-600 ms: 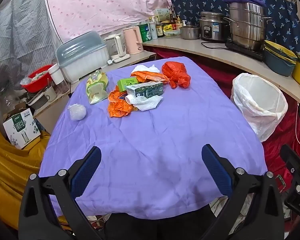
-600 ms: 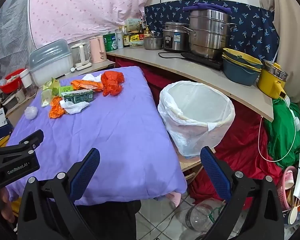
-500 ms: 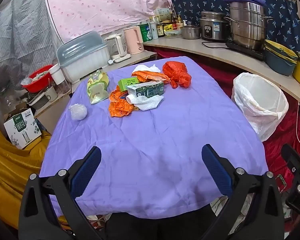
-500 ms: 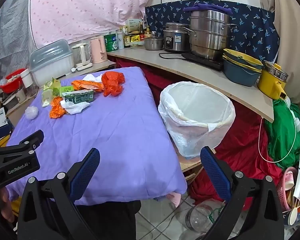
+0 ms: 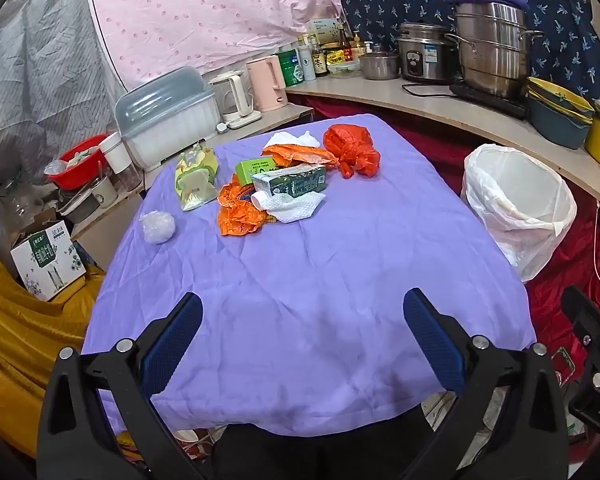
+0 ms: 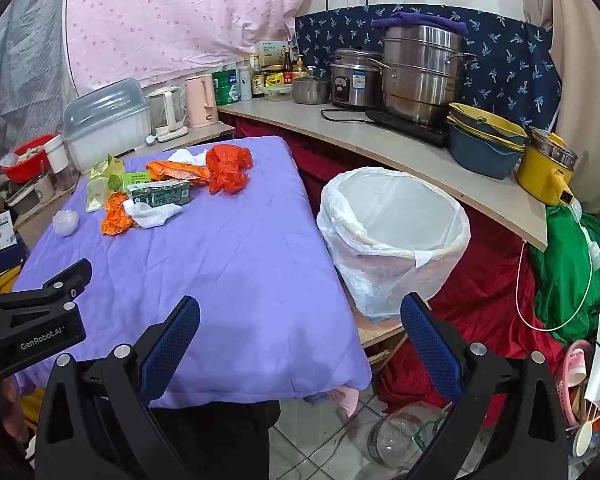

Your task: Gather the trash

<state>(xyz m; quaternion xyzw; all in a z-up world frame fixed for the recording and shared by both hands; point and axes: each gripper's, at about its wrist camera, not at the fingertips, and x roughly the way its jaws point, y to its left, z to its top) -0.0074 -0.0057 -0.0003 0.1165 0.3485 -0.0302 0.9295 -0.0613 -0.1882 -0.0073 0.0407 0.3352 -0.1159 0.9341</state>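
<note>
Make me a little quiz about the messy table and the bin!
1. True or false: the left gripper holds a piece of trash.
2. Which lies nearest the lined bin? A) red plastic bag B) clear plastic ball C) yellow-green snack bag
3. Fill in: the trash lies on a ____ cloth.

Key: 1 false, both grippers are open and empty; 2 A; 3 purple.
</note>
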